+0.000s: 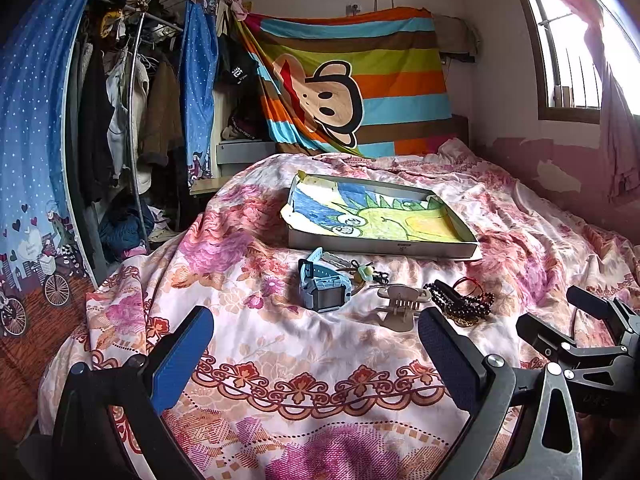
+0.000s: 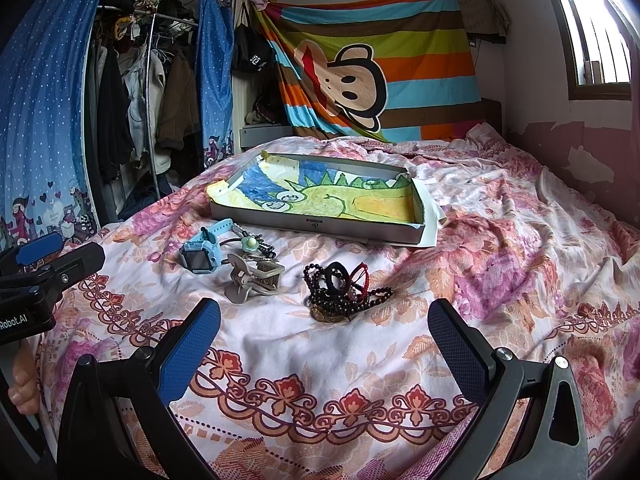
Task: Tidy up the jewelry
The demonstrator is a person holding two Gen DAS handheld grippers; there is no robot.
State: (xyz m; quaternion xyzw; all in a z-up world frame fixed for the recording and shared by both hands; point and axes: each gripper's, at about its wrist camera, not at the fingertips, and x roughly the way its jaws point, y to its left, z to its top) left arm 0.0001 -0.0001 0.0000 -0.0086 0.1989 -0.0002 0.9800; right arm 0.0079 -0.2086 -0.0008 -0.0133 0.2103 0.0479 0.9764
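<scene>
Nearest to you, the left tool (image 1: 316, 344) and right tool (image 2: 324, 340) both stand released, fingers spread wide and holding nothing, above the floral bedspread (image 2: 320, 380). On the bed ahead of them, left to right: a blue watch (image 2: 198, 254), a keyring with a green charm (image 2: 251, 243) just behind it, a beige hair claw (image 2: 252, 278), then a pile of dark bead bracelets (image 2: 344, 294) with a black hair tie and red cord. Behind these sits a shallow tray (image 2: 316, 226) lined with a crayon drawing.
</scene>
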